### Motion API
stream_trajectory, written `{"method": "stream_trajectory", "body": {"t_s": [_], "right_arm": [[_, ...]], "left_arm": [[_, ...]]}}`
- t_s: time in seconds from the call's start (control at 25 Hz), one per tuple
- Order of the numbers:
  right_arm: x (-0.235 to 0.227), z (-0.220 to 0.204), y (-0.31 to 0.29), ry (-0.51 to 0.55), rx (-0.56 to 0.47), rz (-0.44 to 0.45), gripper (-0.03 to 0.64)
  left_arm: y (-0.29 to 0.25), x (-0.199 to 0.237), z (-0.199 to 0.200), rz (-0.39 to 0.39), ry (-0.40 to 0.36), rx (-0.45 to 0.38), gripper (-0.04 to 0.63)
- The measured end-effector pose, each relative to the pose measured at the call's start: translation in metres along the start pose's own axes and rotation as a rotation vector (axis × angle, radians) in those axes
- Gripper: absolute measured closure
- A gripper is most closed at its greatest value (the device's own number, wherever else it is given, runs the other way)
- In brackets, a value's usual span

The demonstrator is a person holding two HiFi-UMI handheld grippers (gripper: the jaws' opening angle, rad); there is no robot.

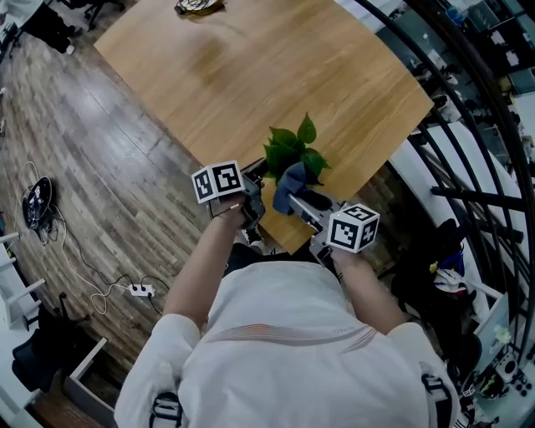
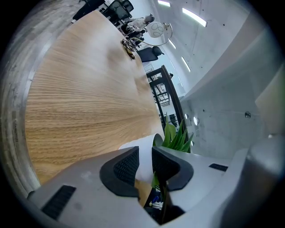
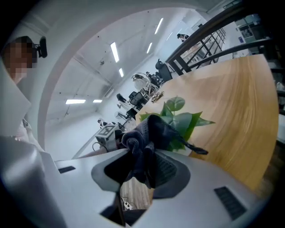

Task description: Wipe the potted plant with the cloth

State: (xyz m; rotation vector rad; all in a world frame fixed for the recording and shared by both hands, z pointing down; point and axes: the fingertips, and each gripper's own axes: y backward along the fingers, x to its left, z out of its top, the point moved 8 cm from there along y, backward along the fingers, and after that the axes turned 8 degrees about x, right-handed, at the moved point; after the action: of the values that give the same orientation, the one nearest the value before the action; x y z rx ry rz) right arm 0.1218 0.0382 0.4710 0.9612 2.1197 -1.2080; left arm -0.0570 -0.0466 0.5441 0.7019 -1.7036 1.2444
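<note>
The potted plant [image 1: 292,149] stands at the near edge of the wooden table [image 1: 251,67], its green leaves [image 2: 176,136] rising from a white pot [image 2: 143,144]. My left gripper [image 1: 256,179] is shut on the pot's rim, and the white wall sits between its pads [image 2: 126,167] in the left gripper view. My right gripper [image 1: 292,201] is shut on a dark blue cloth [image 1: 288,182]. The bunched cloth [image 3: 149,133] rests against the leaves [image 3: 182,118] on their near side. In the head view the pot is mostly hidden behind the grippers and the cloth.
A small dark object [image 1: 199,7] lies at the table's far end. Black railings [image 1: 468,125] run along the right side. On the wooden floor at the left lie cables and a white power strip [image 1: 140,290].
</note>
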Motion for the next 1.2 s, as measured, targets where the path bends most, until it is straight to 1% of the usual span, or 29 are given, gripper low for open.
{"method": "stream_trajectory", "body": {"t_s": [0.08, 0.2, 0.28, 0.36, 0.48, 0.6, 0.68, 0.76, 0.8, 0.88, 0.96, 1.04, 1.12, 1.2], "right_arm": [[-0.012, -0.005, 0.003, -0.032, -0.010, -0.028, 0.436], [-0.026, -0.009, 0.017, -0.097, -0.062, -0.040, 0.434], [-0.036, -0.012, 0.028, -0.123, -0.083, -0.071, 0.434], [-0.051, -0.017, 0.039, -0.149, -0.087, -0.140, 0.434], [-0.079, -0.026, 0.054, -0.196, -0.081, -0.281, 0.436], [-0.086, -0.024, 0.067, -0.234, -0.122, -0.331, 0.436], [-0.086, -0.021, 0.072, -0.219, -0.141, -0.345, 0.436], [-0.086, -0.016, 0.072, -0.177, -0.151, -0.361, 0.436], [-0.086, -0.012, 0.072, -0.145, -0.159, -0.374, 0.436], [-0.084, 0.000, 0.074, -0.054, -0.175, -0.426, 0.436], [-0.081, 0.015, 0.079, 0.061, -0.194, -0.498, 0.436], [-0.079, 0.039, 0.081, 0.180, -0.238, -0.553, 0.436], [-0.080, 0.073, 0.081, 0.282, -0.311, -0.578, 0.436], [-0.077, 0.103, 0.082, 0.351, -0.386, -0.584, 0.437]], "left_arm": [[-0.001, 0.000, 0.000, -0.002, 0.002, -0.001, 0.508], [-0.001, 0.000, 0.002, -0.005, 0.000, -0.003, 0.508], [0.000, 0.002, 0.002, -0.007, 0.000, -0.007, 0.508], [0.000, 0.003, 0.003, -0.009, 0.001, -0.008, 0.508], [0.000, 0.006, 0.007, -0.011, -0.005, -0.008, 0.508], [0.000, 0.005, 0.011, -0.013, -0.055, -0.014, 0.508], [0.003, 0.003, 0.015, -0.023, -0.091, -0.043, 0.503], [0.009, 0.002, 0.026, -0.018, -0.129, -0.090, 0.475], [0.013, 0.001, 0.032, -0.003, -0.155, -0.117, 0.463], [0.022, -0.002, 0.045, 0.054, -0.226, -0.178, 0.460], [0.032, -0.009, 0.054, 0.127, -0.328, -0.242, 0.461], [0.039, -0.023, 0.068, 0.184, -0.466, -0.300, 0.467], [0.042, -0.044, 0.085, 0.223, -0.627, -0.357, 0.509], [0.043, -0.064, 0.094, 0.255, -0.776, -0.408, 0.542]]}}
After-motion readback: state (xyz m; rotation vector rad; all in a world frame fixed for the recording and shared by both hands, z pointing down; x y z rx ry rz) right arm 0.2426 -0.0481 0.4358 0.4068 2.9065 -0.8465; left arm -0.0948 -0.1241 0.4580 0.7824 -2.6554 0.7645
